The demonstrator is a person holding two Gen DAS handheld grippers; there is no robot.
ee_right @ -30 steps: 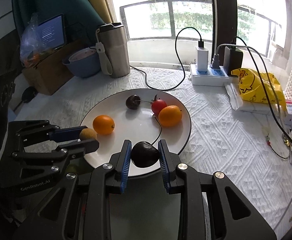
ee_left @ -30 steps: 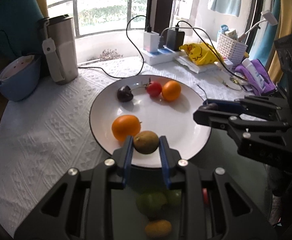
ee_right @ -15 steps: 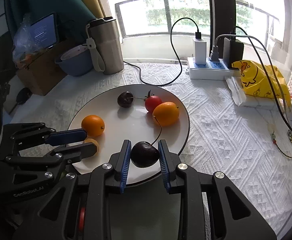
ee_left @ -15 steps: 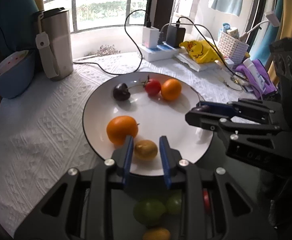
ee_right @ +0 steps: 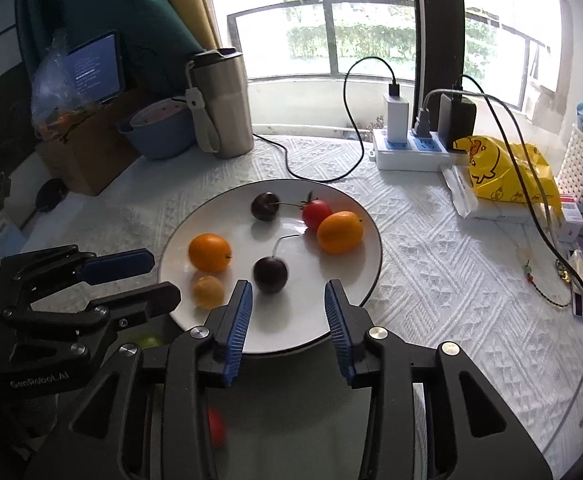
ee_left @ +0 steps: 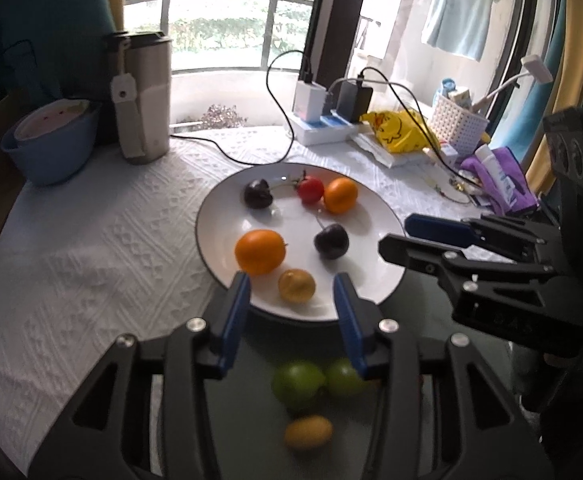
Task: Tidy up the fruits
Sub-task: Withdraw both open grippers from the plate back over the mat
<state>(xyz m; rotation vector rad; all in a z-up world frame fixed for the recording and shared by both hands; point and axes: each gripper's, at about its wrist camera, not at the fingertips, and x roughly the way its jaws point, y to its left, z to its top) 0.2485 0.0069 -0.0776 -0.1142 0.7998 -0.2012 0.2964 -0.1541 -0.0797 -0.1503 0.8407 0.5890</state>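
Observation:
A white plate (ee_left: 371, 296) (ee_right: 355, 280) holds several fruits. A small yellow fruit (ee_left: 296, 286) (ee_right: 208, 291) lies at its near edge beside an orange (ee_left: 260, 251) (ee_right: 209, 252). A dark cherry (ee_left: 331, 241) (ee_right: 270, 274) lies mid-plate. Farther back lie another dark cherry (ee_left: 257, 194), a red cherry tomato (ee_left: 309, 189) and a second orange (ee_left: 340, 195). My left gripper (ee_left: 291, 300) is open, just behind the yellow fruit. My right gripper (ee_right: 288, 304) is open, just behind the dark cherry. Both are empty.
Two green fruits (ee_left: 317, 380) and a yellow one (ee_left: 307, 432) lie below the left gripper. A steel tumbler (ee_left: 143, 96), a blue bowl (ee_left: 47, 144), a power strip with cables (ee_right: 411, 152), a yellow bag (ee_right: 503, 172) and a white basket (ee_left: 457, 126) ring the plate.
Both grippers have opened and drawn back. The left let go of the yellow fruit and the right let go of the dark cherry; both fruits now lie on the plate.

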